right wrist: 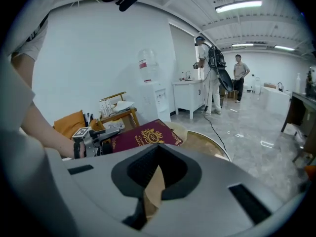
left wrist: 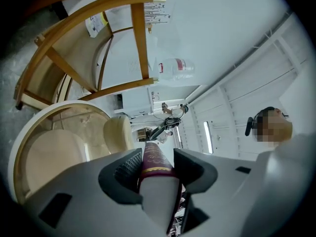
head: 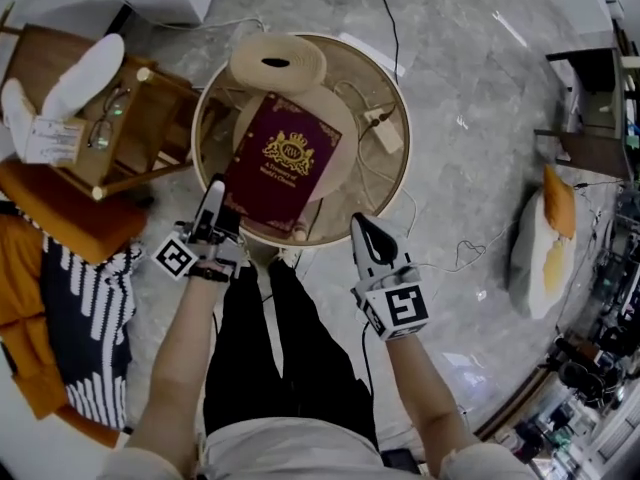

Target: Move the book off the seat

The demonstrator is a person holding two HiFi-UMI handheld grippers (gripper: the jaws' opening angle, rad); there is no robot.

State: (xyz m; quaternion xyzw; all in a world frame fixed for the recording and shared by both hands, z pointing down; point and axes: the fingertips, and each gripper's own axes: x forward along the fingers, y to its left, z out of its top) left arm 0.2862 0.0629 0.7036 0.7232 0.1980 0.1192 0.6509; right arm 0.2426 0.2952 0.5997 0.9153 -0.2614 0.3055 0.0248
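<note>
A maroon book (head: 280, 163) with a gold crest lies tilted on the cream cushion (head: 338, 118) of a round wicker seat (head: 401, 158). My left gripper (head: 216, 192) is at the book's near left corner and is shut on it. In the left gripper view the book's spine (left wrist: 151, 157) sits pinched between the two pads of the left gripper (left wrist: 155, 163). My right gripper (head: 362, 224) hovers over the seat's near rim, to the right of the book and apart from it. In its own view the right gripper (right wrist: 157, 158) is shut on nothing, with the book (right wrist: 143, 137) ahead.
A round roll cushion (head: 278, 63) lies at the back of the seat, and a power strip (head: 384, 129) with cables at its right. A wooden side table (head: 115, 118) stands left, above an orange cushion (head: 55, 213) and striped cloth (head: 90, 318). A pillow (head: 545, 240) lies on the floor right. People (right wrist: 210, 68) stand far off.
</note>
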